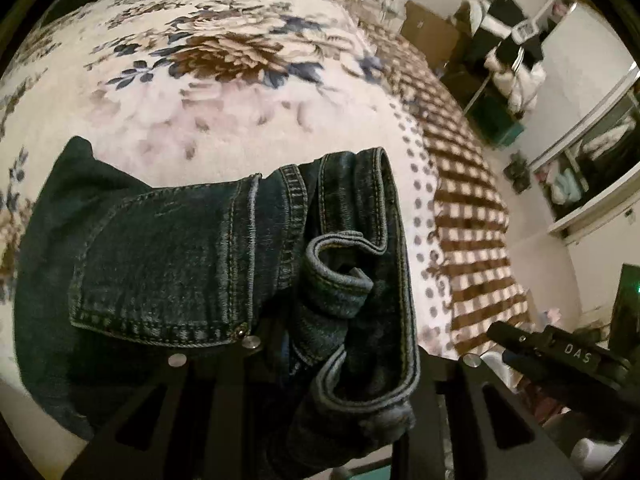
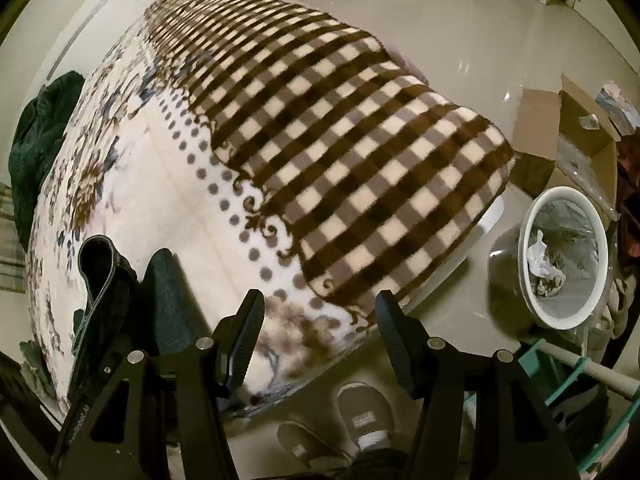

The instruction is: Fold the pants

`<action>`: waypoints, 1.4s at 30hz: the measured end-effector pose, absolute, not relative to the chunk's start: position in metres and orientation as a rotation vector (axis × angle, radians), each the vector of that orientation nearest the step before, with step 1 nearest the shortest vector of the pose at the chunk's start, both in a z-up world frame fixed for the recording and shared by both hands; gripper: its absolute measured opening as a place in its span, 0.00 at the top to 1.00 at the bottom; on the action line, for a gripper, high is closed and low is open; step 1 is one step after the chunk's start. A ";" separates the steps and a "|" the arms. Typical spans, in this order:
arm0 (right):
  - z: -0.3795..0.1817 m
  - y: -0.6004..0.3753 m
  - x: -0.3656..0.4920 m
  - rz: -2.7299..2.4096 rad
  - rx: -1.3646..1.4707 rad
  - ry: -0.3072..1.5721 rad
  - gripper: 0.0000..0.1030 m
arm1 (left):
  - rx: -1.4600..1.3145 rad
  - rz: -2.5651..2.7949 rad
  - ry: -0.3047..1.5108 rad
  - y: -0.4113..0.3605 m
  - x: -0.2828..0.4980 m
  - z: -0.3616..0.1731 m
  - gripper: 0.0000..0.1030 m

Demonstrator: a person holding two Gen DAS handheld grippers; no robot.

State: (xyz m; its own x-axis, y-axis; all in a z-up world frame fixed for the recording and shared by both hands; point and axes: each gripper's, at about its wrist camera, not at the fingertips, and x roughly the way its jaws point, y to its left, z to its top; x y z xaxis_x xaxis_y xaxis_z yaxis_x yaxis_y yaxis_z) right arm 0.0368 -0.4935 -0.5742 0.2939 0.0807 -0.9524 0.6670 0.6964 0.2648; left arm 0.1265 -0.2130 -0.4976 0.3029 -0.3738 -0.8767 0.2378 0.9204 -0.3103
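Note:
Dark blue jeans lie bunched on the floral bed blanket, back pocket up and waistband curled toward the camera. My left gripper is shut on the folded waistband; the denim hides its fingers. The right wrist view shows the same jeans at the lower left of the bed. My right gripper hangs open over the bed's near corner, to the right of the jeans, with nothing between its fingers. The right gripper also shows at the lower right of the left wrist view.
The blanket's brown checked part drapes over the bed's right side. A dark green garment lies at the far left of the bed. On the floor are a white waste bin, an open cardboard box and a person's slippered feet.

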 end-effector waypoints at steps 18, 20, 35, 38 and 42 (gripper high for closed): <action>-0.565 -0.435 0.122 0.059 0.909 1.245 0.08 | -0.260 -0.183 1.162 -0.059 0.188 -0.431 0.19; -0.579 -0.421 0.137 0.109 0.902 1.297 0.07 | -0.227 -0.091 1.182 -0.028 0.196 -0.442 0.19; -0.534 -0.409 0.144 0.011 0.713 1.285 0.84 | -0.278 -0.071 1.352 0.002 0.184 -0.499 0.19; -0.549 -0.441 0.148 -0.008 0.700 1.345 0.81 | -0.296 -0.109 1.382 -0.009 0.193 -0.509 0.19; -0.577 -0.468 0.148 -0.108 0.723 1.447 0.48 | -0.266 -0.146 1.434 -0.026 0.202 -0.528 0.18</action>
